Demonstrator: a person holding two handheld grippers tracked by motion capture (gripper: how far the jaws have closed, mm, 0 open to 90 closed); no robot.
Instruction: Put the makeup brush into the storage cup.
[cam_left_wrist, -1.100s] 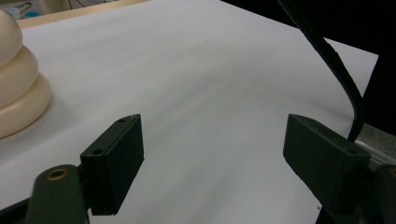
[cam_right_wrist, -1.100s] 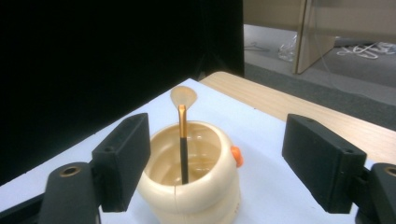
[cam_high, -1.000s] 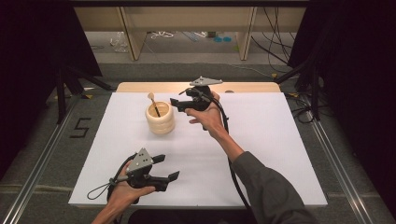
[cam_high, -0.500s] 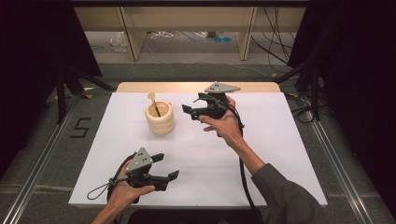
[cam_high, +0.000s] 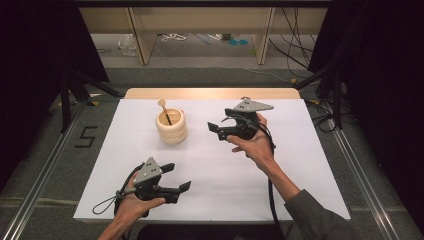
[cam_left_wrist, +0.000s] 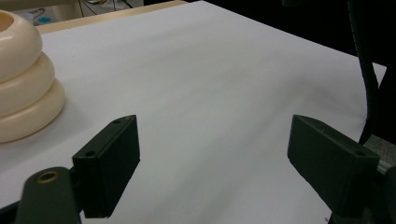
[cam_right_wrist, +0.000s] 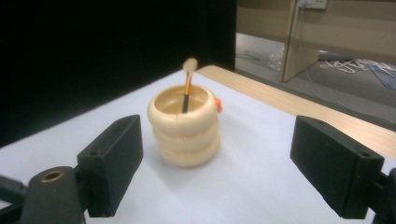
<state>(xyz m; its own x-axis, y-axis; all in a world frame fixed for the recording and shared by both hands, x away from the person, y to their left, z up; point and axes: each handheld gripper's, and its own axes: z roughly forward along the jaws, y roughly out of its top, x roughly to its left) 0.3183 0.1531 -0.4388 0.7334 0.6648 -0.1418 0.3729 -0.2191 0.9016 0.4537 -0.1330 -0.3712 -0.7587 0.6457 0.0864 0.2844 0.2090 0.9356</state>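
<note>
White-covered table (cam_high: 300, 165) bears a ribbed cream holder (cam_high: 171, 128).

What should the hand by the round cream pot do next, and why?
Probably draw the right gripper a little farther from the cream pot. Its jaws are wide open with nothing between them, they have just been opening, and the brush already stands inside the pot. The left gripper rests open near the table's front edge.

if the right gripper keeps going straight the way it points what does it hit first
Most likely the cream ribbed cup holding a brush; it sits centred ahead of the open right gripper, with bare white table between.
</note>
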